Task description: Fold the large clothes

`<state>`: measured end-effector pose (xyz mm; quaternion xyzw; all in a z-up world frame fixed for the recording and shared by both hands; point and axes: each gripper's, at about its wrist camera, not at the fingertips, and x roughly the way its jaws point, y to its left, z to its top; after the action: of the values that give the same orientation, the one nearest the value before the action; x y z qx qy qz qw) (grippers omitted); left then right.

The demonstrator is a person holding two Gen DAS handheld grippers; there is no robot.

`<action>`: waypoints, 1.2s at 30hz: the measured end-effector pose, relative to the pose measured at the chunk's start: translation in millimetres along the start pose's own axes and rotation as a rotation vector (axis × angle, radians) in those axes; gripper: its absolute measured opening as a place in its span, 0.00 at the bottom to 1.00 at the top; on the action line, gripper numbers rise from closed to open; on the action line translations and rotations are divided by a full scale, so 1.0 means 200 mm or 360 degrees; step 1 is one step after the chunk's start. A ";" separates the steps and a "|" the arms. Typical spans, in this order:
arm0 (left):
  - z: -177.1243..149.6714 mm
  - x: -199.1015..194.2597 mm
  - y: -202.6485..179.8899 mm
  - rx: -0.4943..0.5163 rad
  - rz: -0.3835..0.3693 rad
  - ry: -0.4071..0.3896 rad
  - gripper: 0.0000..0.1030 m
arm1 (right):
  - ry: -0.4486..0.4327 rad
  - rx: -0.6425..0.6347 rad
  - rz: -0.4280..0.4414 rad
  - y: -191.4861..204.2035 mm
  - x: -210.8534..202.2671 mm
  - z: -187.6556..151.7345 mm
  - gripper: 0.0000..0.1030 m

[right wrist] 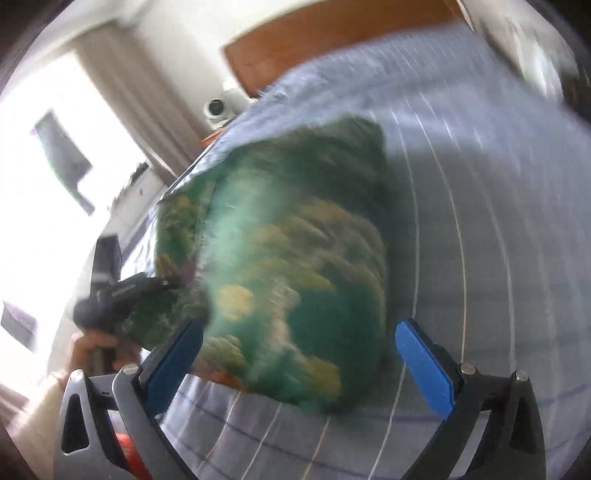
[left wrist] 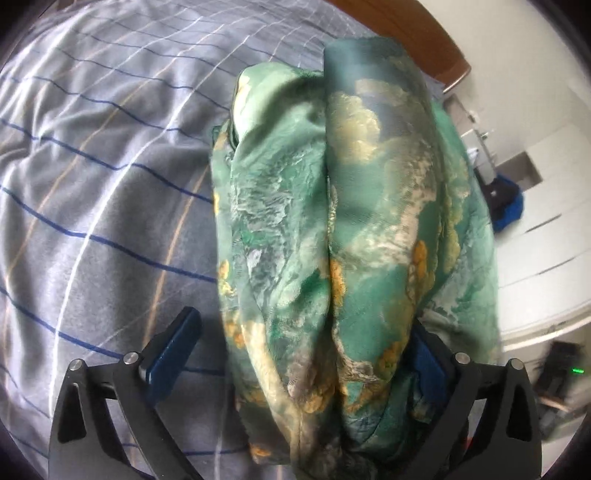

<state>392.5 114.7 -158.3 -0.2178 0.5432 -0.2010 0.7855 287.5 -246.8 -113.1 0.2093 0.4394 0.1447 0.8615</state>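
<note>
I see a bed (left wrist: 92,177) covered by a grey checked duvet with dark blue, white and tan lines, rumpled into soft folds. A brown wooden headboard (left wrist: 406,33) stands at its far end. On the duvet lies a green garment (left wrist: 332,221) printed with yellow and cream patches, bunched into a long heap.

No lettering anywhere is sharp enough to read.

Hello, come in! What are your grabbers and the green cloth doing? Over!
Left gripper open, green cloth draped between fingers. Right gripper open, empty. Cloth bunched on bed. Nothing blocking.
</note>
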 end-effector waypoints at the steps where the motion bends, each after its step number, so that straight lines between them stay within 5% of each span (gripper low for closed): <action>1: 0.01 -0.02 -0.01 0.0005 -0.0029 0.0012 1.00 | 0.0031 0.0066 0.0026 -0.06 0.02 0.00 1.00; 7: 0.18 -0.08 -0.12 0.0191 0.0033 0.0061 1.00 | 0.0130 0.0344 0.0294 -0.32 0.08 0.07 1.00; 12: 0.28 -0.02 -0.14 0.0185 0.0005 0.0155 1.00 | 0.0232 0.0397 0.0442 -0.39 0.17 0.23 1.00; 27: 0.18 -0.10 -0.01 0.0097 -0.0149 0.0193 1.00 | 0.0462 0.0280 0.0484 -0.43 0.30 0.30 1.00; 36: 0.03 -0.42 -0.16 0.0253 -0.0171 -0.0061 1.00 | 0.0300 0.0238 0.0479 -0.46 0.11 0.25 1.00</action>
<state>367.8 135.0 -73.2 -0.1873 0.4979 -0.2810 0.7988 346.5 -329.7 -147.6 0.3216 0.4915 0.2577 0.7672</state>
